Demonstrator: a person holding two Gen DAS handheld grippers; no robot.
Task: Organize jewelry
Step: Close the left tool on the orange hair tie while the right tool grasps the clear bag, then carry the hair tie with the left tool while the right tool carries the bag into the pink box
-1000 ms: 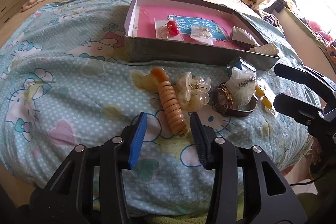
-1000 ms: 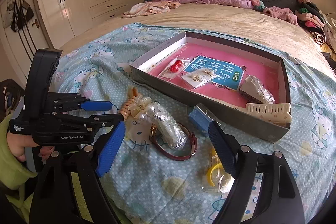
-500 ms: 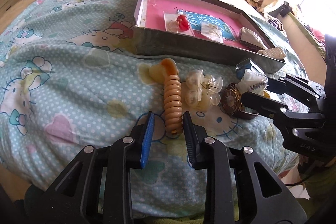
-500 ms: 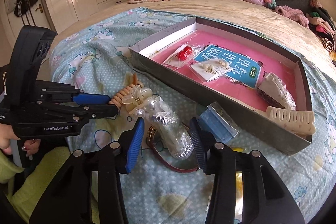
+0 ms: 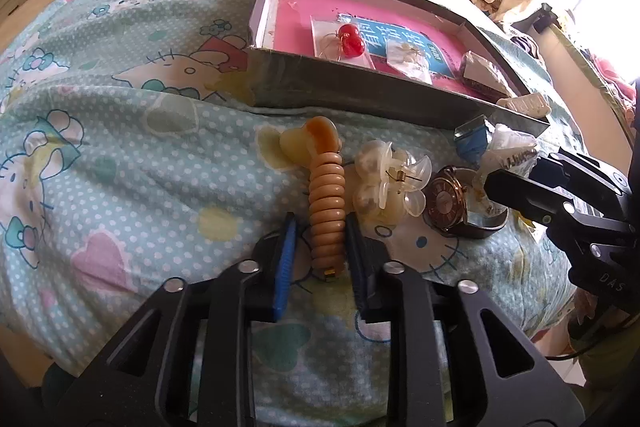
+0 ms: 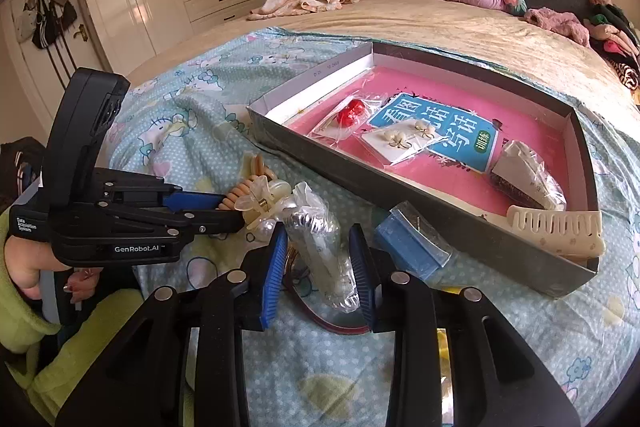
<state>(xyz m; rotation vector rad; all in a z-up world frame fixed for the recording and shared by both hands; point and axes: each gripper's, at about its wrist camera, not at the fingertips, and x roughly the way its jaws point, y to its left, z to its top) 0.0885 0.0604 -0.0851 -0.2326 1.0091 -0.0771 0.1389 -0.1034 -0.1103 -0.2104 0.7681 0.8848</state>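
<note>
Both tongs newly clamped: left tongs (image 5: pixel 319 233) on coil hair tie (image 5: pixel 327 205), right tongs (image 6: pixel 319 259) on bagged bracelet (image 6: pixel 322 247).

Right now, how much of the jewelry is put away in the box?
About half. Already in the box: red earrings, pearl earrings, a wrapped wedge and a cream comb. In hand: the left gripper is shut on the tan coil hair tie; the right gripper is shut on a clear bag. Left on the bed: flower clip, watch, blue packet.

Glossy amber plastic hair coil (image 5: pixel 327 203) and crinkly clear plastic bag (image 6: pixel 322 254) lie on matt printed cotton bedspread (image 5: pixel 120 163).
</note>
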